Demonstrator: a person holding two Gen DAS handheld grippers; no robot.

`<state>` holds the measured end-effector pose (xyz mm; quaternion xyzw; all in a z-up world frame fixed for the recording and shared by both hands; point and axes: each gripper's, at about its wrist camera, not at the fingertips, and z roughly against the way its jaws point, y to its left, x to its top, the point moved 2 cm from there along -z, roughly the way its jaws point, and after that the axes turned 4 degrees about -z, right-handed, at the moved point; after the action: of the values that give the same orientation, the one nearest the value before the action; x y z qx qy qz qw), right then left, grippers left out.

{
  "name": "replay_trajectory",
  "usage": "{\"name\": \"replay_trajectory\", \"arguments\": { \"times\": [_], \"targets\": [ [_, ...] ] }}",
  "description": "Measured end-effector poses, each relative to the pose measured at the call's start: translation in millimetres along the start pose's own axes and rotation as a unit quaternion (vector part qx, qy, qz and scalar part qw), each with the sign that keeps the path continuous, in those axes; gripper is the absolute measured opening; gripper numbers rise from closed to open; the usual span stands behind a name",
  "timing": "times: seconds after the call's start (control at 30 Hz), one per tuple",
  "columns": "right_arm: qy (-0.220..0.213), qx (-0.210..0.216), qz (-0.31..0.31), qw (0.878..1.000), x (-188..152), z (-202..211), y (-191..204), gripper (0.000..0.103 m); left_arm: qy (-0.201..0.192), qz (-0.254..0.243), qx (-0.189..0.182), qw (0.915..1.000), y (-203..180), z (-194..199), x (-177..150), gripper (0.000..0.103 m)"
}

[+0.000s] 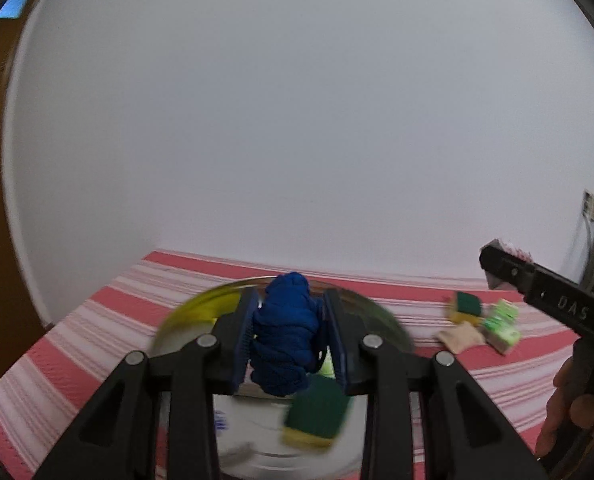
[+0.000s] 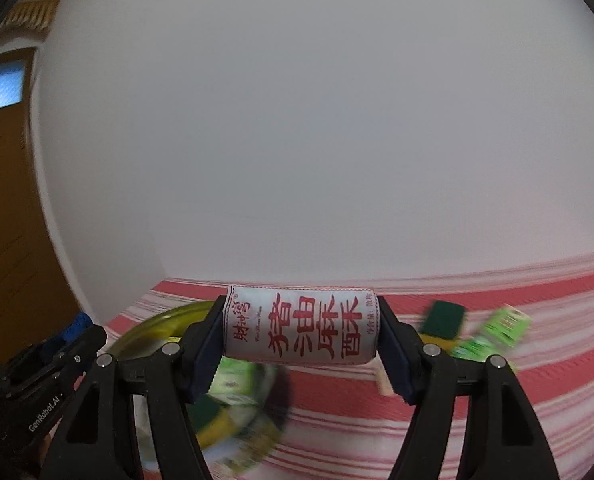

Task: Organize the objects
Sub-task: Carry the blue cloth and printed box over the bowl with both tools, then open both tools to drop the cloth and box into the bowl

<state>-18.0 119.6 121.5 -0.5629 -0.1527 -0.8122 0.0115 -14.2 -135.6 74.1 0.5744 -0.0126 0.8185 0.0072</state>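
Left tongs clamp blue cloth bundle above bowl; right tongs grip white snack packet above striped tabletop.

blurred bowl, sponge

wrist views, low, sharing striped tablecloth

Metal bowl near left already crowded with a sponge and packets, far right a loose sponge and green packets block the striped cloth, open cloth between them
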Motion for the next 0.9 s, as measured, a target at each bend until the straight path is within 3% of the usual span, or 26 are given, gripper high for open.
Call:
{"name": "replay_trajectory", "arguments": {
  "times": [0.23,0.57,0.73,0.9],
  "targets": [
    [0.020,0.028,0.039,0.999,6,-52,49,0.071,0.033,0.048,0.039,0.9975,41,-14,-11,0.032],
    [0.099,0.025,0.047,0.994,1,-122,76,0.071,0.107,0.034,0.036,0.9930,19,-50,-31,0.032],
    [0.153,0.023,0.074,0.985,1,-148,80,0.071,0.150,0.031,0.050,0.9870,18,-69,-39,0.032],
    [0.210,0.028,0.077,0.974,-10,-175,83,0.071,0.164,0.032,0.060,0.9840,20,-79,-43,0.032]
  ]
}}
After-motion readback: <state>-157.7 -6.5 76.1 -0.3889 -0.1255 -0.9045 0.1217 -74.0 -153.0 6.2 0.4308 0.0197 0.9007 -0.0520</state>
